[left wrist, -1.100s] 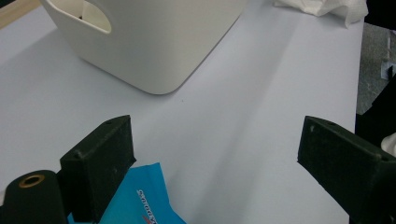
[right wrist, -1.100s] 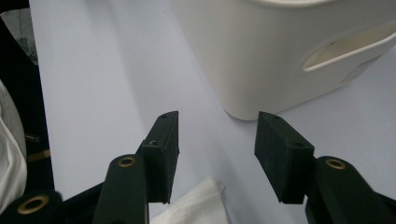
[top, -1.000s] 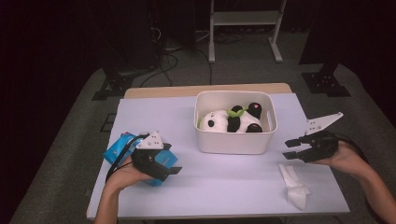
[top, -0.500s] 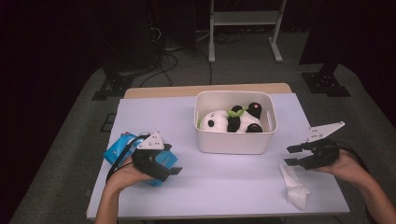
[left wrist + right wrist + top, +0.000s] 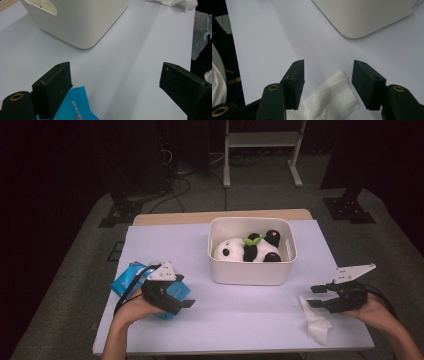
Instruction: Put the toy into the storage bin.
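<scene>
— Starting from the biggest thing, what lies ahead of the fingers?

— The white-covered table (image 5: 240, 320), then the cream bin (image 5: 250, 270) with a panda toy (image 5: 245, 251) inside, standing beyond both pairs of fingertips and well apart from them.

— And the right gripper (image 5: 316, 296)?

— Its jaws have just been opening and stand wide. The white tissue (image 5: 332, 100) lies on the table under the gap between them, its corner pointing forward, the pads not pressing it.

— The left gripper (image 5: 189, 303)?

— Jaws spread wide, nothing between them. The blue packet (image 5: 72, 107) lies just under its left finger (image 5: 53, 87).
</scene>
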A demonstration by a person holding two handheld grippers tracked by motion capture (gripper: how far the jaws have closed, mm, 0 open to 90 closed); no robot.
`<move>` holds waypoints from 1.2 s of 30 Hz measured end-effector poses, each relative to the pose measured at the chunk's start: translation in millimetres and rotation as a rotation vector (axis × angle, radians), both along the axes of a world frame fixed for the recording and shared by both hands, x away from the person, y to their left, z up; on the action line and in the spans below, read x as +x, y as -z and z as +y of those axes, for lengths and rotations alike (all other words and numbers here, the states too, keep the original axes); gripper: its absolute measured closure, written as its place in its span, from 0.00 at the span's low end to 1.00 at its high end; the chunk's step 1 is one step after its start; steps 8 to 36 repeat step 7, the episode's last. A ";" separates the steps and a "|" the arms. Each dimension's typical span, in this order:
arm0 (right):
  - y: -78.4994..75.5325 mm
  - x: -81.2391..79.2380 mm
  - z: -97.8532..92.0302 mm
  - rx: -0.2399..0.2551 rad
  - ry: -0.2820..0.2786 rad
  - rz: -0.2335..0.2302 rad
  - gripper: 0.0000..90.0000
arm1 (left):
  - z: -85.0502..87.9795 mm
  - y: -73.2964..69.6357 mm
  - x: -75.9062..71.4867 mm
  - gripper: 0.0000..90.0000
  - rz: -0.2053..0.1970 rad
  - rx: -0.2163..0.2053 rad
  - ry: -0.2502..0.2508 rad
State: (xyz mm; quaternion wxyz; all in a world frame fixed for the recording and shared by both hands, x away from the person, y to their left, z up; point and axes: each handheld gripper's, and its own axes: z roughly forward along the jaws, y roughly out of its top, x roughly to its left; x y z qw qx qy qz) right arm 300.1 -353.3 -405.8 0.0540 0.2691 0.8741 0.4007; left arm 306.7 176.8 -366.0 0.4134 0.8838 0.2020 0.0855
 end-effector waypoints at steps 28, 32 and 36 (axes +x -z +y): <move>4.4 -6.3 -2.1 0.009 0.013 0.000 0.44 | -0.9 -0.4 0.0 0.11 -0.002 0.005 0.004; 4.4 -6.3 -2.1 0.009 0.013 0.000 0.44 | -0.9 -0.4 0.0 0.11 -0.002 0.005 0.004; 4.4 -6.3 -2.1 0.009 0.013 0.000 0.44 | -0.9 -0.4 0.0 0.11 -0.002 0.005 0.004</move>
